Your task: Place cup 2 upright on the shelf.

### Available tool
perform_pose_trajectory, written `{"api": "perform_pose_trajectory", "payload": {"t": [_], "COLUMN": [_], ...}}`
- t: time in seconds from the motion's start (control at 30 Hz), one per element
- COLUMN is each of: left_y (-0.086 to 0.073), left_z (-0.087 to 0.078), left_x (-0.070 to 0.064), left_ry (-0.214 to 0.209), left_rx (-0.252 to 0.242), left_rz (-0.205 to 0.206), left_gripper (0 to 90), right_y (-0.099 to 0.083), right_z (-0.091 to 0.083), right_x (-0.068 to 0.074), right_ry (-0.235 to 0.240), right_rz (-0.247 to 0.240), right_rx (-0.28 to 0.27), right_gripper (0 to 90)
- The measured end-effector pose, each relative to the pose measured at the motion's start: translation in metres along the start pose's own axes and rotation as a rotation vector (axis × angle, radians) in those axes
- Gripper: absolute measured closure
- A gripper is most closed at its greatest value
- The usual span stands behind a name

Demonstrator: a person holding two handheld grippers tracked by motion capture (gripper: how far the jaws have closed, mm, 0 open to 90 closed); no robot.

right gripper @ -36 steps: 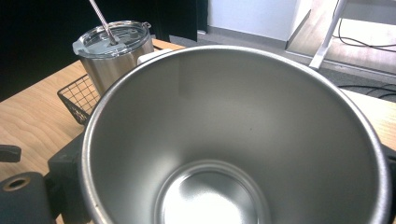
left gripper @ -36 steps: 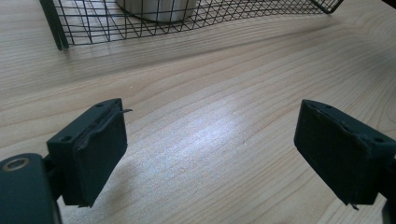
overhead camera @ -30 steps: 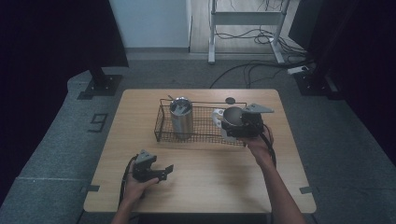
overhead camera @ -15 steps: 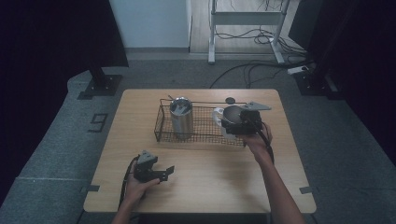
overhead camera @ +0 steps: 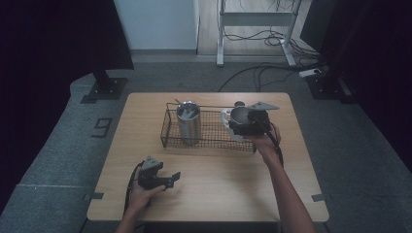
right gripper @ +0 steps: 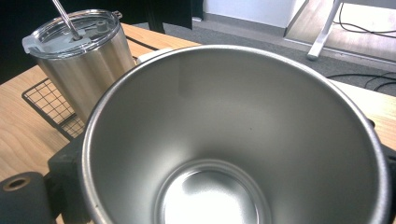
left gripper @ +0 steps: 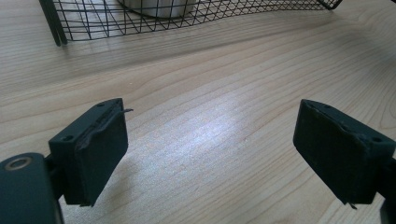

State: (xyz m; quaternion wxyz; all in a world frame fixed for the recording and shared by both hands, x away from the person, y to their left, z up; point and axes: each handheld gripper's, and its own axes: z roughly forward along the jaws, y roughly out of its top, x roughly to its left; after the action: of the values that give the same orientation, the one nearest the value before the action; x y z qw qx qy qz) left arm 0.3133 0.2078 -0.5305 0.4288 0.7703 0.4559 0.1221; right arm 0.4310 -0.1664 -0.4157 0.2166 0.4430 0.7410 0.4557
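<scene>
**Currently: right claw carrying open steel cup over the basket end, slip is the main risk**

High view: right claw [overhead camera: 241, 121] sits at the right end of the wire basket [overhead camera: 167, 130], clamped on an open steel cup [overhead camera: 239, 114]. A white mug [overhead camera: 225, 118] is just left of the cup, and I cannot tell whether they touch. Lidded tumbler [overhead camera: 188, 121] stands upright in the basket's left part. Left claw [overhead camera: 174, 178] rests low over the bench [overhead camera: 233, 184], well apart from everything.
Risks, as I judge them: smooth tapered metal can slide in the grip if the wrist tips, and the cup could clip the mug or snag the basket rim on the way down or out.

Left gripper view: jaws wide apart, nothing between them, bare wood under them. Basket wall [left gripper: 187, 18] ahead at the top. No hazard here unless this hand moves in blind.

Right gripper view: cup interior [right gripper: 233, 140] close up, mouth toward the camera, looks empty. Tumbler [right gripper: 84, 60] behind it with clear lid and straw. The cup hides the pads, so the hold is inferred from the jaw body showing beside the wall. A swing toward the tumbler could topple it.

Count: 2 claws, 1 basket, 1 lidded tumbler, 1 open cup, 1 white mug, 1 straw.
</scene>
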Motion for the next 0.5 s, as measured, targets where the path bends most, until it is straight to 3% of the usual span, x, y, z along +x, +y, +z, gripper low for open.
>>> {"api": "perform_pose_trajectory", "payload": {"t": [0.5], "left_y": [0.000], "left_z": [-0.002], "left_x": [0.002], "left_ry": [0.004], "left_rx": [-0.004], "left_rz": [-0.003], "left_gripper": [10.4], "right_y": [0.009], "right_z": [0.012], "right_x": [-0.005], "right_ry": [-0.007], "right_rz": [0.007], "right_rx": [0.017], "right_gripper": [6.7]}}
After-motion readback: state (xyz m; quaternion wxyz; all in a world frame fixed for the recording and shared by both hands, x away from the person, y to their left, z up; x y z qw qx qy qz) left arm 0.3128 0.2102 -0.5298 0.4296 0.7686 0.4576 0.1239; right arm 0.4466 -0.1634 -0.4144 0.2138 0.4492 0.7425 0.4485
